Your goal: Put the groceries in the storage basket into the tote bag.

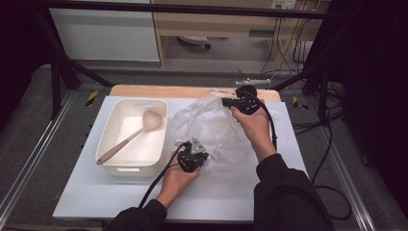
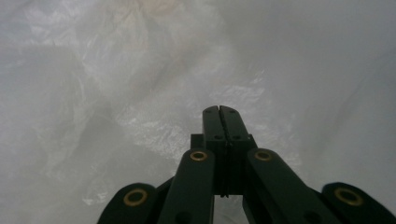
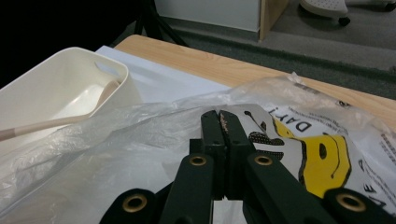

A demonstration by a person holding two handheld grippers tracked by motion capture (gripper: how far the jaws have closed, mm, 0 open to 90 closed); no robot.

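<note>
A crumpled clear plastic bag (image 1: 211, 127) lies on the white table sheet, with yellow and black print (image 3: 327, 154) on it in the right gripper view. My left gripper (image 1: 194, 153) is at the bag's near edge. Its jaws (image 2: 219, 109) are shut and the bag's film (image 2: 116, 93) spreads close all around them. At the bag's far edge, my right gripper (image 1: 230, 102) has its jaws (image 3: 219, 114) shut, with the bag's rim pinched at the tips. The bag bulges up between the two grippers.
A cream plastic bin (image 1: 110, 115) stands left of the bag with a beige ladle (image 1: 130, 137) lying in it; both also appear in the right gripper view, bin (image 3: 70, 60) and ladle (image 3: 56, 122). A wooden table edge (image 1: 159, 90) runs behind the white sheet.
</note>
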